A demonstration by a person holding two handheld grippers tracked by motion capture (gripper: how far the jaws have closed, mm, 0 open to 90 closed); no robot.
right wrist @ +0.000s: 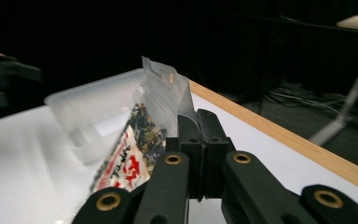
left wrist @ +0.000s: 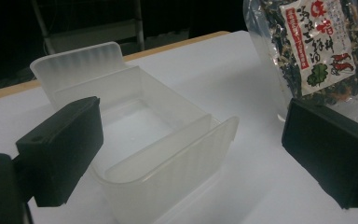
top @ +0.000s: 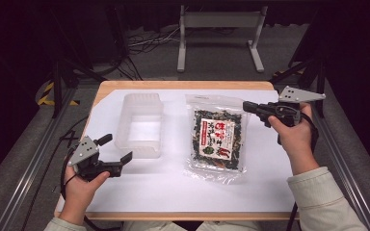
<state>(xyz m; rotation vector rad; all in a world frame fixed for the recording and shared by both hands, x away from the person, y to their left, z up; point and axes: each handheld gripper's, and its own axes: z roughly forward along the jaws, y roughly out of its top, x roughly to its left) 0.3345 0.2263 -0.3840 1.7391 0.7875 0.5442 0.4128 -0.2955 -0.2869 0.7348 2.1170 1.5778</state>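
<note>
Plastic film like that of the snack bag (top: 218, 137) is thin, soft and slick, and the dried bits inside look light and brittle, so I judge the whole thing weighs little, sags when lifted and will crackle or crush under a hard squeeze. The flat sealed strip along its top edge seems the best place to take hold, since it is empty of filling and gives two smooth faces to pinch.

The bag lies on the white sheet covering the counter (top: 139, 192), label up, just to the right of a clear plastic tub (top: 139, 126), near it but apart.

The right claw (top: 248, 106) is at the bag's upper right corner. In the right gripper view its jaws stand pressed together with that top strip (right wrist: 165, 88) caught between them, the corner raised off the sheet and the film standing up beyond the tips. So it is clenched on the bag.

The left claw (top: 116, 150) hangs near the tub's near left corner with its jaws spread wide, holding and touching nothing. In the left gripper view the tub (left wrist: 135, 135) sits empty between and beyond the two pads.
</note>
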